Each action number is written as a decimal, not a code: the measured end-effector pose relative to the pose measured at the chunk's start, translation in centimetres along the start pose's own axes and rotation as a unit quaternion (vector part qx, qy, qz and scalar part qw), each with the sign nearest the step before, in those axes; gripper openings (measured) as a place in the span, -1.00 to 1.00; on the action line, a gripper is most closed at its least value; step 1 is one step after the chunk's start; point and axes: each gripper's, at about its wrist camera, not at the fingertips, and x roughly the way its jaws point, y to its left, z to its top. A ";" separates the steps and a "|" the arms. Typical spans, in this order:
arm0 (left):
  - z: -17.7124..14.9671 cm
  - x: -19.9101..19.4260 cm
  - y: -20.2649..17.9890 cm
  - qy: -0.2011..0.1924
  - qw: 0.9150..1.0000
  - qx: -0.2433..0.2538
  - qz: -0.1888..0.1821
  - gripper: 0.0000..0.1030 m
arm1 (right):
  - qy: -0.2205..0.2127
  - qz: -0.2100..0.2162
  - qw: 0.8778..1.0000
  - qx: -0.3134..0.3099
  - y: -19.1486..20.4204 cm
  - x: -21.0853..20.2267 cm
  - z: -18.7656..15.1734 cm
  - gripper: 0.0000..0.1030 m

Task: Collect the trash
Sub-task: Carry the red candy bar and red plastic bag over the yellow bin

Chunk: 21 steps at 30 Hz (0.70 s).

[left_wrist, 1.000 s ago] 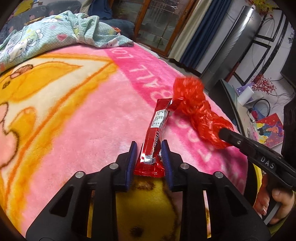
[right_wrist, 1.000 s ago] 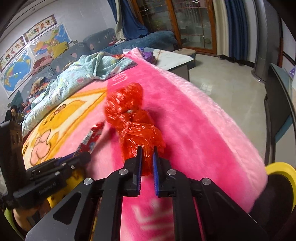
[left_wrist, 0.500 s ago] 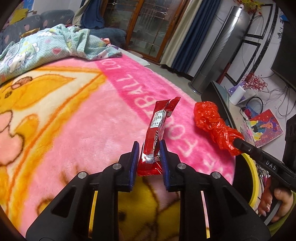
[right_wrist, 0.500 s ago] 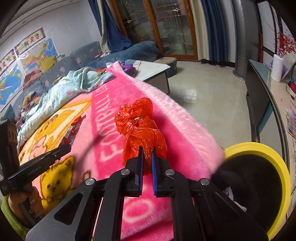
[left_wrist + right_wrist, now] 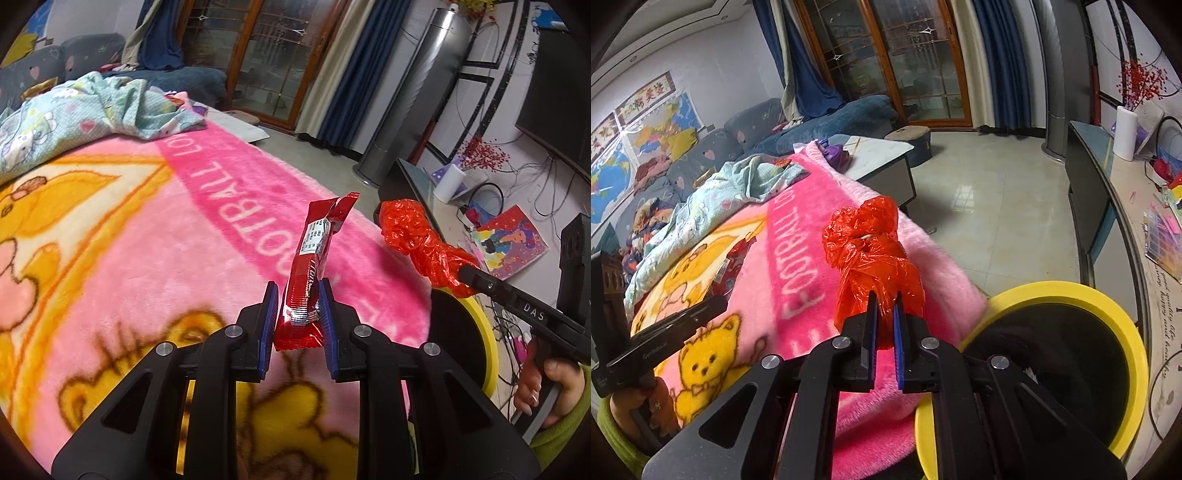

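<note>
Two pieces of trash are off the blanket, one in each tool. One red snack wrapper (image 5: pixel 308 280) stands nearly upright between the blue pads of the left hand-held gripper (image 5: pixel 297 325), which is closed on its lower end, the torn top leaning toward one o'clock. One crumpled red plastic bag (image 5: pixel 875 258) is pinched at its lower end by the right hand-held gripper (image 5: pixel 884 332), whose jaws are almost fully together; the bunched part sticks out toward twelve o'clock.

In the left wrist view that bag (image 5: pixel 421 243) sits at three o'clock from the wrapper, apart from it. One yellow-rimmed black bin (image 5: pixel 1071 291) lies at four o'clock in the right wrist view, just beside the edge of the pink blanket (image 5: pixel 798 266). One pale blue patterned cloth (image 5: pixel 85 107) is heaped at ten o'clock on the blanket. Two hands show, one gripping each handle: the right (image 5: pixel 543 387) and the left (image 5: pixel 635 406).
</note>
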 end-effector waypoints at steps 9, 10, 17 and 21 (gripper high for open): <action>-0.2 -0.7 -2.2 -0.006 1.000 0.023 -0.014 -0.69 | -0.015 -0.015 1.000 0.006 -1.5 -2.5 -0.4 -0.86; -0.2 -0.8 -2.5 -0.007 1.000 0.026 -0.015 -0.69 | -0.016 -0.016 1.000 0.007 -1.6 -2.7 -0.4 -0.86; -0.4 -1.2 -4.3 -0.010 0.999 0.044 -0.025 -0.69 | -0.027 -0.032 0.999 0.010 -2.9 -4.5 -1.0 -0.86; -0.6 -1.4 -5.4 -0.012 0.998 0.056 -0.031 -0.69 | -0.033 -0.039 0.999 0.011 -3.5 -5.5 -1.3 -0.86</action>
